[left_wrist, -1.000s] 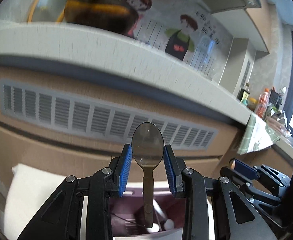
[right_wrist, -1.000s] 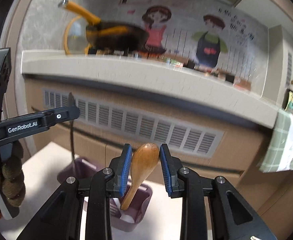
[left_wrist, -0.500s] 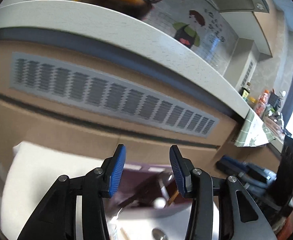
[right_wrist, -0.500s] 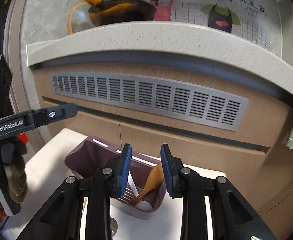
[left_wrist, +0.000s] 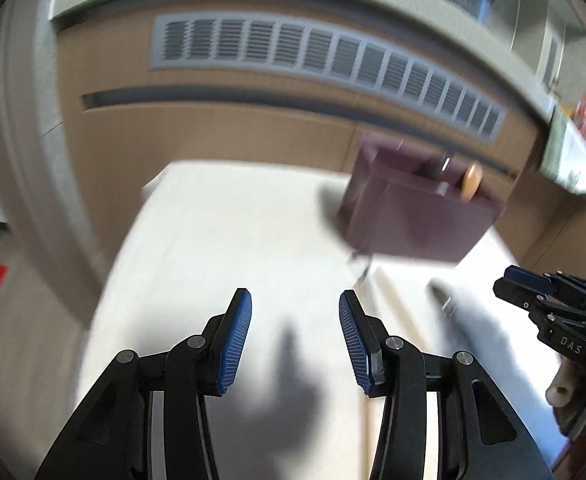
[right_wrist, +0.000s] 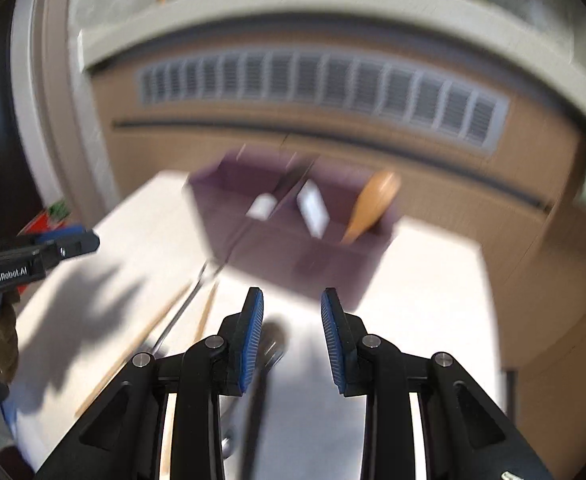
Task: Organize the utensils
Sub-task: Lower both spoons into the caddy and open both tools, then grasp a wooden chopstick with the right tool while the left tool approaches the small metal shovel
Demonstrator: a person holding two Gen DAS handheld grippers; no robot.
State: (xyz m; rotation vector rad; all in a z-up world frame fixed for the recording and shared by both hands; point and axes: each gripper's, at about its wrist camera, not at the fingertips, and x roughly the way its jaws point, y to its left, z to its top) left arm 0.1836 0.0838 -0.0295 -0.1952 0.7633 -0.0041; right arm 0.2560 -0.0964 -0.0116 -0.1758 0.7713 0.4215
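Observation:
A purple utensil holder (right_wrist: 293,232) stands at the back of the white table (right_wrist: 433,288); it also shows in the left wrist view (left_wrist: 417,220). A wooden spoon (right_wrist: 373,204) stands in its right compartment, also seen in the left wrist view (left_wrist: 471,182). A dark spoon (left_wrist: 439,166) stands beside it. My left gripper (left_wrist: 295,336) is open and empty above the table. My right gripper (right_wrist: 291,332) is open and empty, nearer than the holder. Loose chopsticks (right_wrist: 149,336) and a dark-handled utensil (right_wrist: 265,364) lie on the table below it.
A brown cabinet front with a grey vent (right_wrist: 317,80) rises behind the table, under a pale countertop edge (right_wrist: 333,4). The other gripper shows at the right edge of the left wrist view (left_wrist: 553,312) and at the left edge of the right wrist view (right_wrist: 33,260). Both views are motion-blurred.
Both grippers let go of their spoons, which now stand in the holder. Both grippers opened and pulled back and down toward the table.

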